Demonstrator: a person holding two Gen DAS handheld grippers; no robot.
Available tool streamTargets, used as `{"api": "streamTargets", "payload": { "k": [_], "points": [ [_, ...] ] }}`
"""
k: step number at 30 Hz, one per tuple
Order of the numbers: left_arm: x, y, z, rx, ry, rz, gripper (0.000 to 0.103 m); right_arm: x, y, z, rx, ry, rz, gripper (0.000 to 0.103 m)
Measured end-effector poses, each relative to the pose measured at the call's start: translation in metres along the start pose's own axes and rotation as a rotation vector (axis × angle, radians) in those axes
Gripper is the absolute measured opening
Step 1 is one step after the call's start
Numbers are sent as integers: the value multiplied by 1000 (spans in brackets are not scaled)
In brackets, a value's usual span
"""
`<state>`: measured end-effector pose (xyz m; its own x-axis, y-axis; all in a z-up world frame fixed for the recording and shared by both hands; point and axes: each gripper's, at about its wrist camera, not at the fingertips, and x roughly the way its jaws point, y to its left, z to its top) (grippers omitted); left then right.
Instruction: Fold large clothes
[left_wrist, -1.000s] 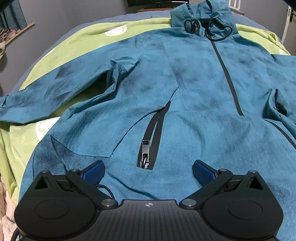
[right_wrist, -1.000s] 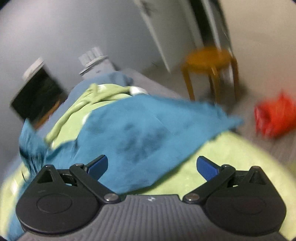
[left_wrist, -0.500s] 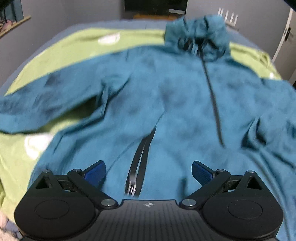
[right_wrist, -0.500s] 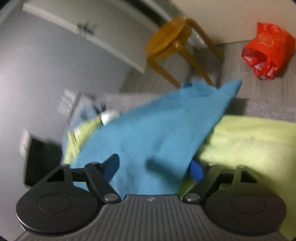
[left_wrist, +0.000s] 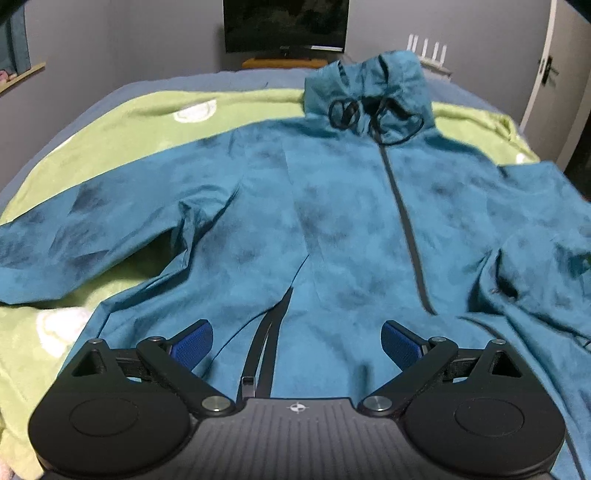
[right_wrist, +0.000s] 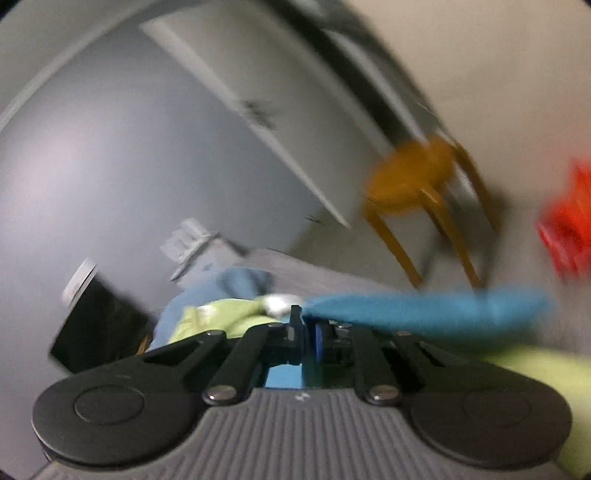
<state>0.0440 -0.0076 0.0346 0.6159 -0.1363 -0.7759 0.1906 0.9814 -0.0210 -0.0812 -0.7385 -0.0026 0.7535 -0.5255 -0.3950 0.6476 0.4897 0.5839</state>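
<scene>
A large teal hooded jacket (left_wrist: 332, 221) lies face up on a green blanket (left_wrist: 129, 129), hood at the far end, left sleeve (left_wrist: 74, 240) spread out to the left. My left gripper (left_wrist: 295, 341) is open and empty above the jacket's lower front, by the pocket zipper (left_wrist: 264, 343). My right gripper (right_wrist: 308, 332) is shut on the jacket's right sleeve (right_wrist: 424, 310), which stretches out to the right above the blanket (right_wrist: 535, 373). The right wrist view is blurred.
A dark TV (left_wrist: 286, 24) stands beyond the bed's far end. A door (left_wrist: 554, 74) is at the right. In the right wrist view a wooden stool (right_wrist: 421, 184) and a red bag (right_wrist: 569, 221) sit on the floor beside the bed.
My right gripper has shut on the right sleeve and lifted it. My left gripper has drawn back toward the jacket's hem and stays open.
</scene>
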Motion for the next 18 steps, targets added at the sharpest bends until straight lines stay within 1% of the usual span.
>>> {"api": "streamTargets", "payload": {
  "k": [2,5,7,9,11,13,16,18],
  "points": [
    [-3,4,1,-21,-19,-19,99,-12,44,4,-124,-40,76,7],
    [-8,10,2,-50,-38,-40,99,-34,120,-2,-311,-77,225,7],
    [-12,13,2,-55,-51,-46,99,-51,172,-17,-435,-86,343,7],
    [-17,16,3,-56,-66,-44,99,-64,217,-39,-541,-69,452,7],
    [-23,19,3,-66,-82,-48,99,-75,257,-69,-630,-23,558,7],
    [-28,25,3,-88,-95,-62,100,-84,288,-105,-702,34,636,7],
    [-32,31,4,-103,-111,-73,101,-88,316,-171,-813,147,725,6],
    [-33,32,4,-103,-113,-75,101,-89,324,-219,-872,246,761,6]
  ]
}}
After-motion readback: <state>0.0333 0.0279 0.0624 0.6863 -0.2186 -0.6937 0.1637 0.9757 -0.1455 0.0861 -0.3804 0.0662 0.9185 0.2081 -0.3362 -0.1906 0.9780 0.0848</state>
